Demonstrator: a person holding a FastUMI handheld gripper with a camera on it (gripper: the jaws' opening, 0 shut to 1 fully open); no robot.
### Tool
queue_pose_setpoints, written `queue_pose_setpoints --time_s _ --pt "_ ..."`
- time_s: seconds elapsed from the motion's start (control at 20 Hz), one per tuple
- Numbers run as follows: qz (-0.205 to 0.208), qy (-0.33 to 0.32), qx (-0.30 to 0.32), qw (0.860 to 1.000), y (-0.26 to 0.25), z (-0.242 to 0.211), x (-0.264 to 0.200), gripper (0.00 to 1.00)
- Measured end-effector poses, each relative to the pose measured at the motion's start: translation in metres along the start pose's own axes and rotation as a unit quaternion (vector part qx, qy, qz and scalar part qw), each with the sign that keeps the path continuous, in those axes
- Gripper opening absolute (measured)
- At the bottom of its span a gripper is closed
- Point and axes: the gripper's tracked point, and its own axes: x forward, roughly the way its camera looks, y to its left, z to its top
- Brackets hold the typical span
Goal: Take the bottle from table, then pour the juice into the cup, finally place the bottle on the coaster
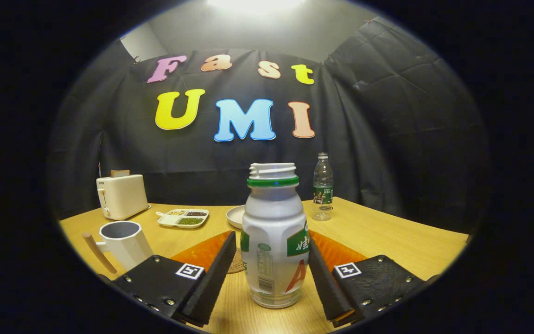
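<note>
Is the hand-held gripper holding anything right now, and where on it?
Nothing yet. The white bottle stands on the table between the hand-held gripper's open fingers, level with its lower body.

I've got the gripper (267,278) fingers spread w/ the uncapped white bottle (274,241) standing upright between them; a small gap shows each side, so neither pad is touching it. Left of the fingers the white cup (123,241) w/ wooden handle sits close, tight room that side. Round coaster (237,262) peeks out just behind the left finger, beside the bottle. Beyond: plate (235,215), sectioned tray (183,218), toaster (121,195), water bottle (323,185). Right tabletop (401,236) is bare wood.
</note>
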Motion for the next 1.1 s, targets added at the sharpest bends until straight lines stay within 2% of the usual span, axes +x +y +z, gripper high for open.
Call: queue_pose_setpoints --time_s 0.05,0.25,0.4,0.7,0.95,1.1 --pt "0.003 0.006 0.000 1.000 0.003 -0.002 0.000 0.77" --pt "0.017 0.008 -0.006 1.000 0.006 -0.004 0.001 0.71" --pt "0.044 0.012 -0.020 0.999 0.015 -0.004 0.003 0.71" --pt "0.067 -0.010 -0.085 0.994 0.021 0.013 0.006 0.71" --pt "0.101 -0.015 -0.160 0.982 0.034 0.017 0.008 0.71" --pt "0.103 -0.026 -0.194 0.975 0.037 0.025 0.008 0.71"
